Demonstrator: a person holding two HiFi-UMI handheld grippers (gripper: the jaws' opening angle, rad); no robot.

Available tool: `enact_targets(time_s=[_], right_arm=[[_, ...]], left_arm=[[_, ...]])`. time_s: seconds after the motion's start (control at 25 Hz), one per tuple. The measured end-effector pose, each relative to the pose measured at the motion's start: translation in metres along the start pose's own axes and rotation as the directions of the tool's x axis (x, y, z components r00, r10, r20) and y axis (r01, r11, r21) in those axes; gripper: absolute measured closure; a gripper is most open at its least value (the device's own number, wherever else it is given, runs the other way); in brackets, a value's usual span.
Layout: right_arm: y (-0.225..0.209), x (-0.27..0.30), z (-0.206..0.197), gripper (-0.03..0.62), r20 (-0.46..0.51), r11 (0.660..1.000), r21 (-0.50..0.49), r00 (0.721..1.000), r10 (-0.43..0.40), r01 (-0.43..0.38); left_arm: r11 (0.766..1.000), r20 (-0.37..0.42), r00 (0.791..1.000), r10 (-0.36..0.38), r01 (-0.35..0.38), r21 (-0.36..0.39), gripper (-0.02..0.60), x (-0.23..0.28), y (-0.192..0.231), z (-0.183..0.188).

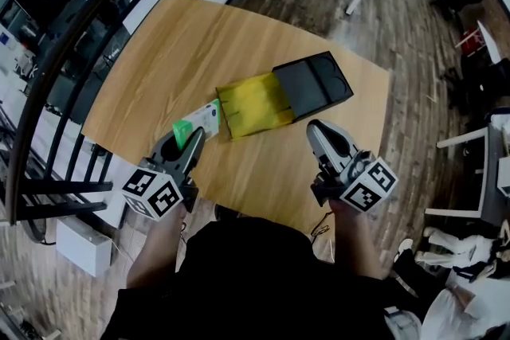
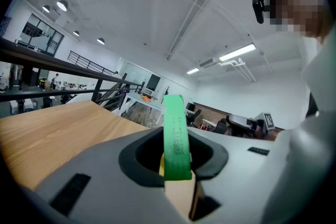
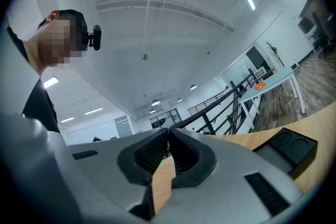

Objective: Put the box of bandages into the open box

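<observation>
Over a wooden table [image 1: 175, 52], the left gripper [image 1: 190, 143] was clamped on the green end of the bandage box [image 1: 203, 120]. That box sat outside, just left of the yellow end of the open box [image 1: 319, 80]. The right gripper [image 1: 317, 131] was closed and empty, nearby.

Smooth wooden table [image 1: 159, 68], matt black open box [image 1: 315, 84]
</observation>
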State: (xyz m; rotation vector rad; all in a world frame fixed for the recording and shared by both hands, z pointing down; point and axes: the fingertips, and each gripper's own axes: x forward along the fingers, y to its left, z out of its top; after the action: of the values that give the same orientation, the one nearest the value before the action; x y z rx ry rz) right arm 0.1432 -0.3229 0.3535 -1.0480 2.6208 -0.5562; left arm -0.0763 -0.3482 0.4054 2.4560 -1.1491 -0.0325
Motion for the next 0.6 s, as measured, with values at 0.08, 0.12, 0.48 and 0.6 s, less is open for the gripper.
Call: enact_targets(time_s=[0.08,0.12,0.48,0.6], right_arm=[[-0.012,-0.002,-0.002,0.556,-0.009,1.0,0.016,1.0,-0.002,0.002],[-0.019,-0.002,-0.003,0.556,-0.014,1.0,0.023,1.0,-0.004,0.004],[-0.063,-0.012,-0.022,0.556,-0.057,0.994,0.105,0.998,-0.037,0.042],[-0.068,-0.017,-0.031,0.556,-0.067,0.992,0.114,0.997,-0.046,0.054]], left_arm=[[1.0,-0.026,1.0,-0.003,0.003,-0.008,0.489,0.017,-0.001,-0.01],[1.0,-0.039,0.999,-0.006,0.005,-0.013,0.489,0.027,-0.001,-0.014],[0.996,-0.168,0.985,-0.044,0.03,-0.08,0.489,0.099,0.003,-0.059],[0.996,-0.206,0.977,-0.047,0.031,-0.085,0.488,0.111,0.007,-0.077]])
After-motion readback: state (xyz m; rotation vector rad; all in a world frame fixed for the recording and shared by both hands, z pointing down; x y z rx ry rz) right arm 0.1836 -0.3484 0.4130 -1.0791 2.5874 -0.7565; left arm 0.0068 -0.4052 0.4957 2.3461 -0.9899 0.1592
